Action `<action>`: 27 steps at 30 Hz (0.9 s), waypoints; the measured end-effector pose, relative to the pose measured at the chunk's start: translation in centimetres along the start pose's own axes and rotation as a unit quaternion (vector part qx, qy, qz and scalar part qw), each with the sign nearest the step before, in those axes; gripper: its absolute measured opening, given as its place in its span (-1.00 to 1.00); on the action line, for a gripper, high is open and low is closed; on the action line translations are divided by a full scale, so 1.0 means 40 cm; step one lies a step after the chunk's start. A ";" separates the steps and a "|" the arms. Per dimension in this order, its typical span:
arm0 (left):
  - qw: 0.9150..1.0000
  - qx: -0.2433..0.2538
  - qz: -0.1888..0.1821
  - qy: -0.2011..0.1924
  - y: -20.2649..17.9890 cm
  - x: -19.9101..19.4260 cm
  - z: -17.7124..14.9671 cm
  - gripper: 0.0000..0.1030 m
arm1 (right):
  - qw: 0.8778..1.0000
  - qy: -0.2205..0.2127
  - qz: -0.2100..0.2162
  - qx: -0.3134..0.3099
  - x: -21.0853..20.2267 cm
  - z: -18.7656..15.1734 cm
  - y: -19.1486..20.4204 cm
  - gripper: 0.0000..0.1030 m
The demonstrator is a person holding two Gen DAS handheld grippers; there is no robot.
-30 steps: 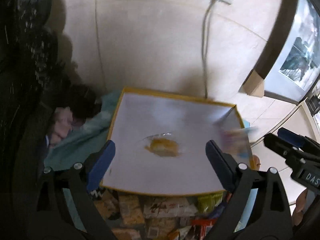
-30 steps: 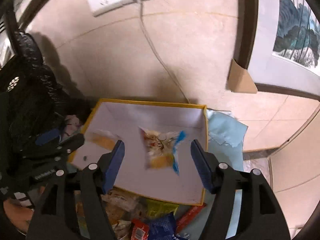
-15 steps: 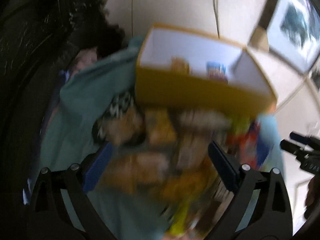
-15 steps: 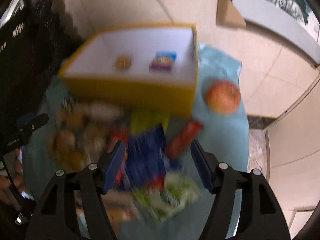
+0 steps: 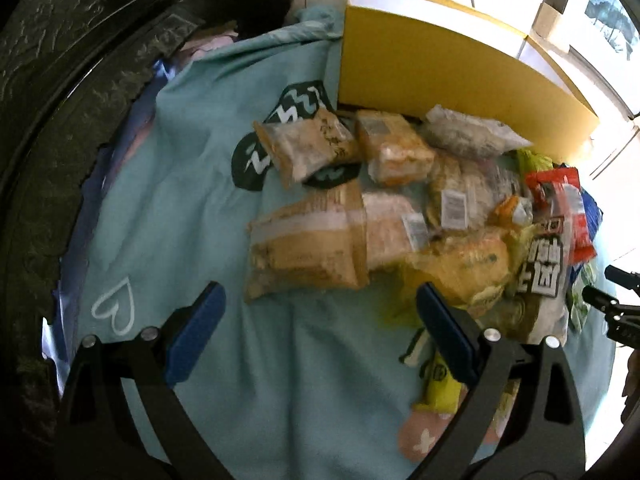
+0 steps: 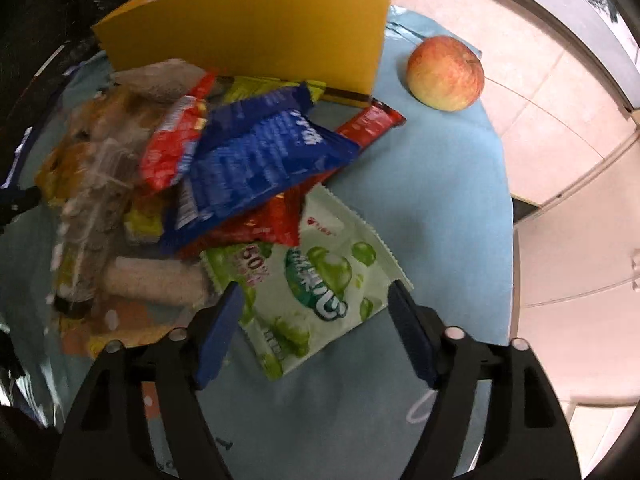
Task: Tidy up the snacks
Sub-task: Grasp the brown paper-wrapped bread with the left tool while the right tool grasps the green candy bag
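Most of the job looks undone: the snack pile (image 5: 400,216) lies on the cloth just in front of the yellow box (image 5: 440,92), its inside hidden, left gripper (image 5: 320,336) spread wide and empty, right gripper (image 6: 316,328) opening over the green packet (image 6: 316,292).

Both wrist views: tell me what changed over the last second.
Both grippers swung down from over the open box to the snack pile. A second ago a packet was dropping from each into the box. Now the left gripper is open and empty; the right gripper, jaws opening, frames the green packet. Box, apple and cloth unmoved.
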State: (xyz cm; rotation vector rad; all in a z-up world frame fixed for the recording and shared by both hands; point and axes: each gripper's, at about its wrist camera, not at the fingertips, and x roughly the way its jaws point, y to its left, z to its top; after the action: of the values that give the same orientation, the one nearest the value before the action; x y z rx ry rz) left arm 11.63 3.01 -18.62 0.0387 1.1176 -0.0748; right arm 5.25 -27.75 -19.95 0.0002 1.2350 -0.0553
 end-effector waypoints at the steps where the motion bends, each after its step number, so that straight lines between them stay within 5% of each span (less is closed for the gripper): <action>1: 1.000 0.003 0.003 -0.002 -0.007 0.005 0.010 0.90 | 1.000 0.002 -0.003 0.003 0.007 0.000 0.001 0.57; 7: 1.000 -0.023 0.015 -0.014 -0.018 0.045 0.077 0.95 | 0.999 0.000 -0.034 0.017 0.048 0.006 0.023 0.96; 10: 0.999 -0.027 0.045 0.011 -0.009 0.105 0.098 0.96 | 1.000 -0.010 -0.025 0.013 0.062 0.000 0.030 0.97; 13: 0.997 -0.075 -0.007 0.011 0.045 0.130 0.088 0.96 | 0.999 0.016 -0.005 0.030 0.082 -0.006 0.023 0.97; 16: 0.991 -0.117 -0.059 0.026 0.081 0.142 0.061 0.96 | 0.999 0.023 0.018 0.036 0.077 0.000 0.011 0.67; 18: 0.991 -0.110 -0.072 0.024 0.085 0.138 0.045 0.92 | 0.999 0.018 0.032 0.015 0.060 0.000 0.030 0.13; 23: 0.993 -0.076 -0.094 0.008 0.067 0.104 0.027 0.34 | 0.998 0.022 0.064 0.013 0.034 -0.002 0.046 -0.46; 27: 0.991 -0.078 -0.104 0.005 0.063 0.087 0.035 0.17 | 0.998 0.015 0.062 0.008 -0.004 0.005 0.062 -0.59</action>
State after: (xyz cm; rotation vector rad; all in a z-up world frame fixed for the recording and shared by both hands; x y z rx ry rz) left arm 14.61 5.30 -21.16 -0.2180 1.1318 -0.1731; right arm 5.50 -25.27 -19.81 0.0923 1.2625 0.0433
